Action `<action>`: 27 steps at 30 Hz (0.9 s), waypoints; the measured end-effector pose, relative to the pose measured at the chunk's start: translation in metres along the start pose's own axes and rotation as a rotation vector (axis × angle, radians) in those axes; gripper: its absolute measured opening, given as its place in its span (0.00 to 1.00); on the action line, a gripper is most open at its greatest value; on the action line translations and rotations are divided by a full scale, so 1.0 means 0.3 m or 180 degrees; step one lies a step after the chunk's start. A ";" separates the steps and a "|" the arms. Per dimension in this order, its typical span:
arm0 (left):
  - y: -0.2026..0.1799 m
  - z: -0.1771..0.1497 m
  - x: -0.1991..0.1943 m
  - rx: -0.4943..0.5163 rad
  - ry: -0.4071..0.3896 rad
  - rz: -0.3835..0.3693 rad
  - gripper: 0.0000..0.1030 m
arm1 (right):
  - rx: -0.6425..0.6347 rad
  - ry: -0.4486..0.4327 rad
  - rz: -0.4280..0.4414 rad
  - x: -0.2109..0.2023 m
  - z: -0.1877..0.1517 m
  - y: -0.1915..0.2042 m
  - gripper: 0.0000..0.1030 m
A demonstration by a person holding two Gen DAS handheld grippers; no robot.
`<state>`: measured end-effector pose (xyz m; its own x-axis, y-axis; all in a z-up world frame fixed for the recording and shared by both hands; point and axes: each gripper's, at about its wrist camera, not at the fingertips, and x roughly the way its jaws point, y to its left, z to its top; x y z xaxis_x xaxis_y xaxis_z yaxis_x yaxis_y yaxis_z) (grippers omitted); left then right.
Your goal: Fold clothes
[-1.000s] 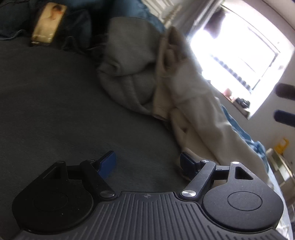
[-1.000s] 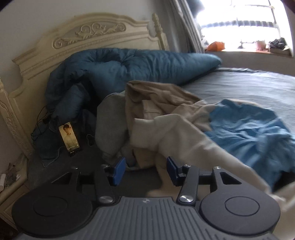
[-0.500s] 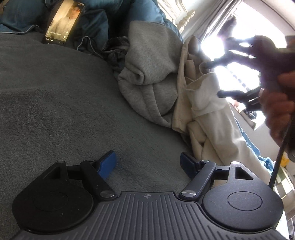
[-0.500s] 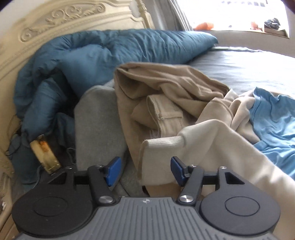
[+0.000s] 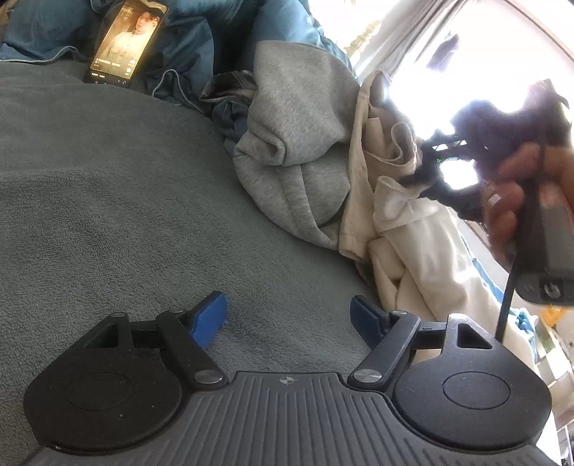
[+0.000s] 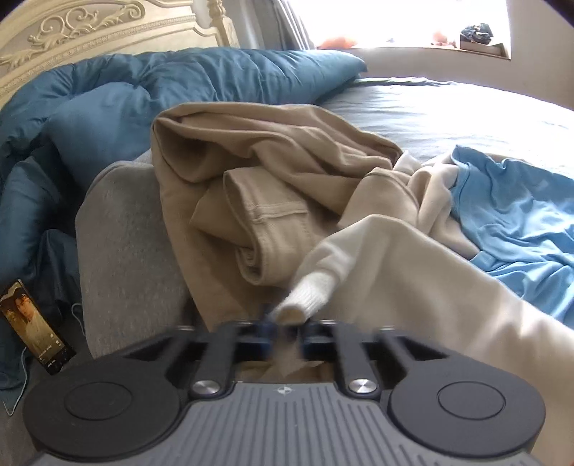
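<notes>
A heap of clothes lies on the grey bed: a cream sweatshirt (image 6: 412,265), tan trousers (image 6: 265,168), a grey hoodie (image 6: 125,229) and a light blue shirt (image 6: 509,215). My right gripper (image 6: 287,335) is closing, its blue pads pinching the ribbed white cuff (image 6: 312,290) of the cream sweatshirt's sleeve. In the left wrist view my left gripper (image 5: 288,319) stands open low over bare grey bedding (image 5: 107,200), nothing between its fingers, left of the cream sweatshirt (image 5: 412,265) and the grey hoodie (image 5: 301,143). A hand (image 5: 513,200) with the right gripper shows blurred at the cuff.
A lit phone (image 5: 125,41) leans against the rolled blue duvet (image 6: 179,89) by the carved headboard (image 6: 89,32). A bright window (image 6: 394,18) with a cluttered sill is beyond the bed. A cable (image 5: 509,286) hangs from the right-hand tool.
My right gripper came down and in to the cream sleeve and closed on its cuff. The left gripper stayed open and barely shifted; the right hand settled at the cuff in its view.
</notes>
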<state>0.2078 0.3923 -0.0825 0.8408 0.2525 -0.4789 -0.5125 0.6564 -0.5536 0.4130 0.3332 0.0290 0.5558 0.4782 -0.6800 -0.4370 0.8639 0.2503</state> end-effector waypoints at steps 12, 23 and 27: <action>-0.077 -0.007 -0.089 0.0367 -0.0114 -0.0594 0.75 | -0.0462 -0.0467 0.0330 -0.559 0.019 -0.230 0.06; -0.391 -0.242 -0.123 0.1343 0.0627 -0.1781 0.75 | -0.0414 -0.0919 0.0081 -1.195 -0.047 -0.601 0.06; -0.494 -0.343 -0.124 0.1627 0.0845 -0.1939 0.75 | -0.0369 -0.0970 -0.0033 -1.335 -0.117 -0.741 0.06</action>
<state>0.2346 0.2126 -0.0528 0.8431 -0.3844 -0.3760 0.2141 0.8814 -0.4211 0.2626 -0.0562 0.2215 0.7392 0.5098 -0.4400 -0.4980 0.8537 0.1524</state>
